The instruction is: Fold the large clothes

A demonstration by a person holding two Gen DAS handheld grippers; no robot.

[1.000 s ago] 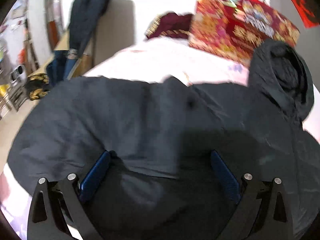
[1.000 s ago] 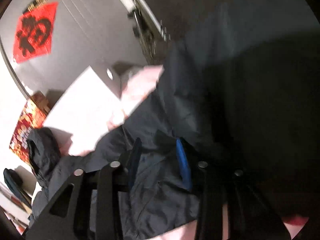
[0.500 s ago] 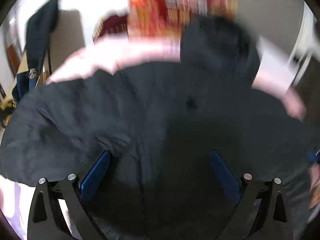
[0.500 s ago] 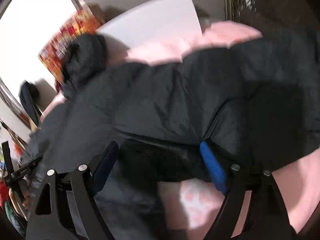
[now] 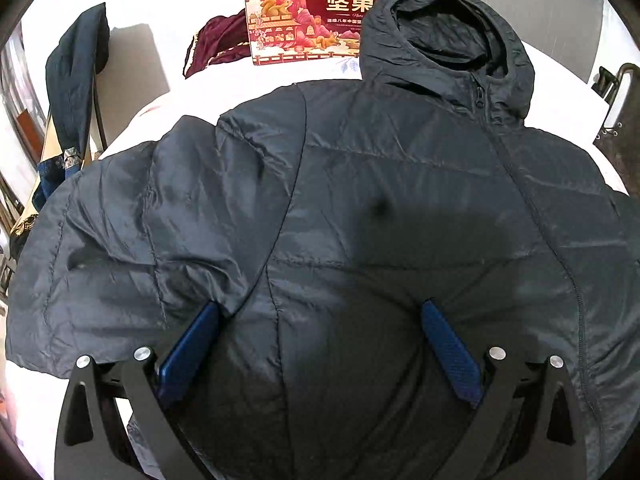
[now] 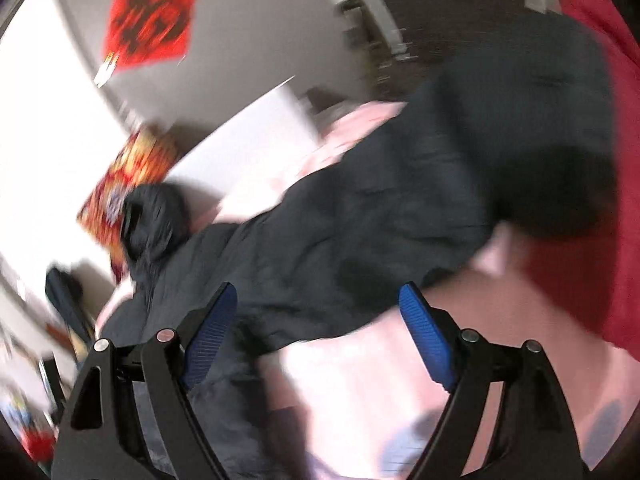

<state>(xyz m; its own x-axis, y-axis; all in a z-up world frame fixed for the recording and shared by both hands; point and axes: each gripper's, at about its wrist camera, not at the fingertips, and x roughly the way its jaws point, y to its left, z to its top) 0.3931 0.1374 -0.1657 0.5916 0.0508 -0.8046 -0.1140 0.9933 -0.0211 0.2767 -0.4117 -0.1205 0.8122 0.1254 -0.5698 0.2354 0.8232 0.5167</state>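
Note:
A large dark navy hooded puffer jacket (image 5: pixel 380 184) lies front up on a pale pink bed sheet (image 5: pixel 32 396), hood (image 5: pixel 444 36) at the far end, zip closed. Its left sleeve (image 5: pixel 104 248) is spread out to the left. My left gripper (image 5: pixel 318 312) hovers open over the jacket's lower body, blue pads wide apart, nothing between them. The right wrist view is motion-blurred: the jacket (image 6: pixel 360 236) runs across the sheet (image 6: pixel 360 392), and my right gripper (image 6: pixel 318 300) stands open above its near edge, holding nothing.
A red and gold printed gift box (image 5: pixel 316 8) leans against the wall behind the hood, a maroon cloth (image 5: pixel 216 40) beside it. A dark garment (image 5: pixel 76 68) hangs over a chair at left. A red paper decoration (image 6: pixel 154 16) hangs on the grey wall. Something red (image 6: pixel 600 216) fills the right edge.
The right gripper, shut on jacket fabric a second ago, has let go and opened. The jacket now lies spread flat. The left gripper stayed open while its view swung toward the hood.

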